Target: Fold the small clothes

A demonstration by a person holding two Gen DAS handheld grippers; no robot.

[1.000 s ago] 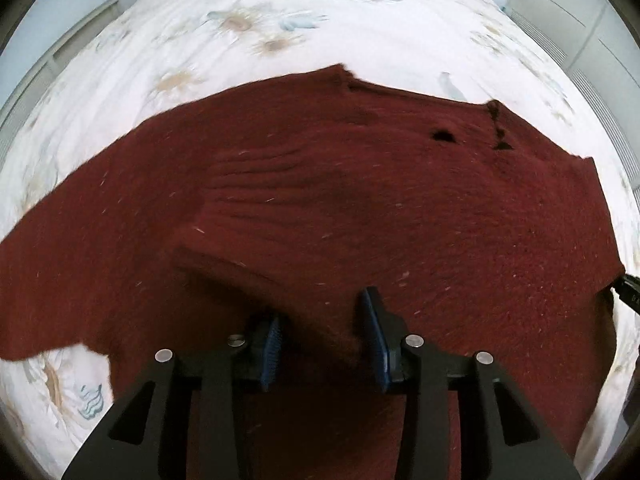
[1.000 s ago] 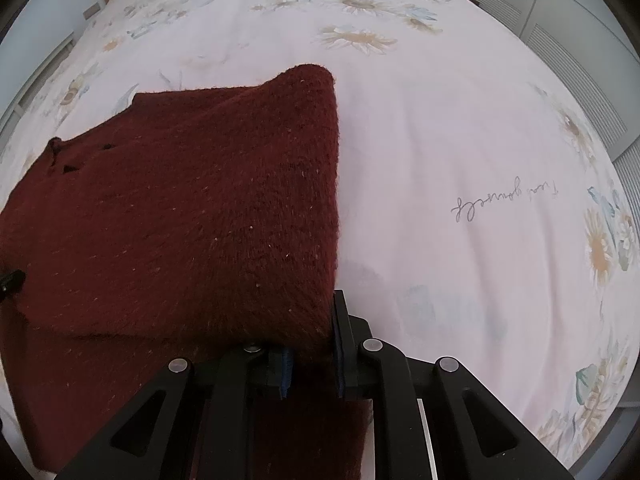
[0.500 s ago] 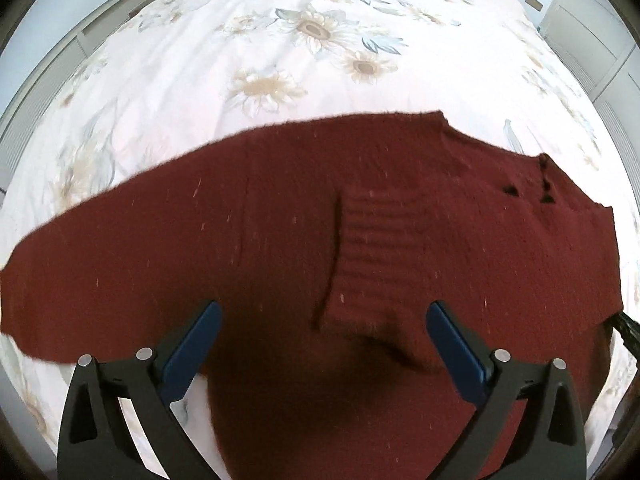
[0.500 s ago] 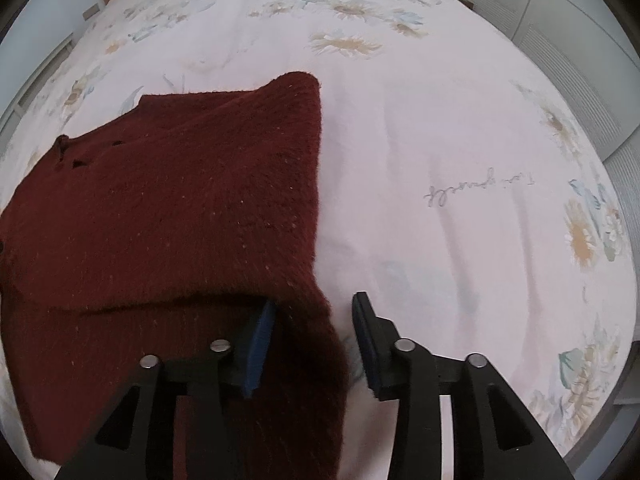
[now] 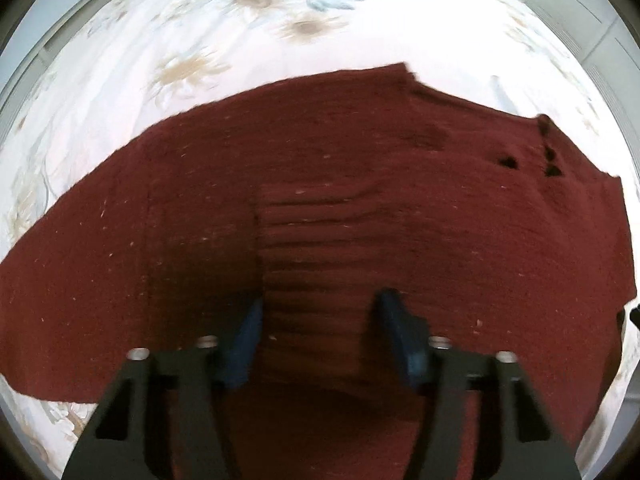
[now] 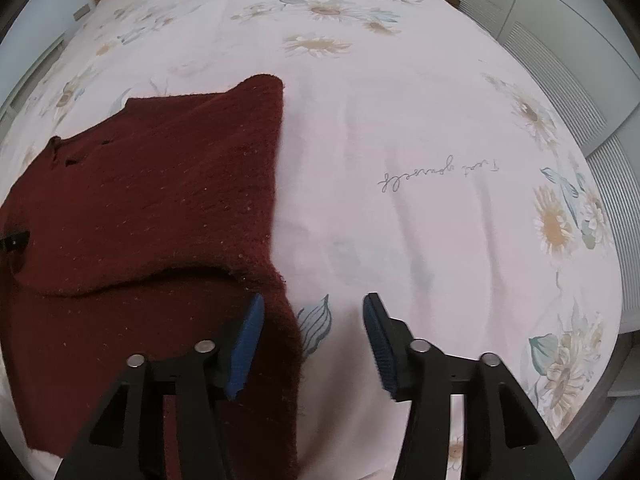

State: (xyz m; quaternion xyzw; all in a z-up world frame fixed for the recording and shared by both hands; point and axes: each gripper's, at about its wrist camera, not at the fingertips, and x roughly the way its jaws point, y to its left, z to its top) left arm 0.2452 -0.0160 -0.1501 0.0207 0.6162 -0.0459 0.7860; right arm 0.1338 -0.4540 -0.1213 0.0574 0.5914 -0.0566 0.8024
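A dark red knitted sweater [image 5: 360, 184] lies on the bed, with a ribbed cuff [image 5: 312, 264] folded onto its body. My left gripper [image 5: 320, 336] is open, its blue pads on either side of the ribbed cuff. In the right wrist view the sweater [image 6: 152, 200] shows its right side folded over, the fold edge running down the middle. My right gripper [image 6: 314, 344] is open and empty, its left finger over the sweater's right edge, its right finger over bare sheet.
The bed has a white floral sheet [image 6: 420, 140] with handwritten script [image 6: 436, 172] printed on it. White cupboard doors [image 6: 560, 40] stand along the right side. The bed's edge [image 6: 608, 336] lies at the right. The other gripper's tip [image 6: 14, 240] shows at the left.
My right gripper has opened wider and let go of the sweater's folded edge, which now lies flat. My left gripper opened wide, then narrowed and moved forward over the ribbed cuff.
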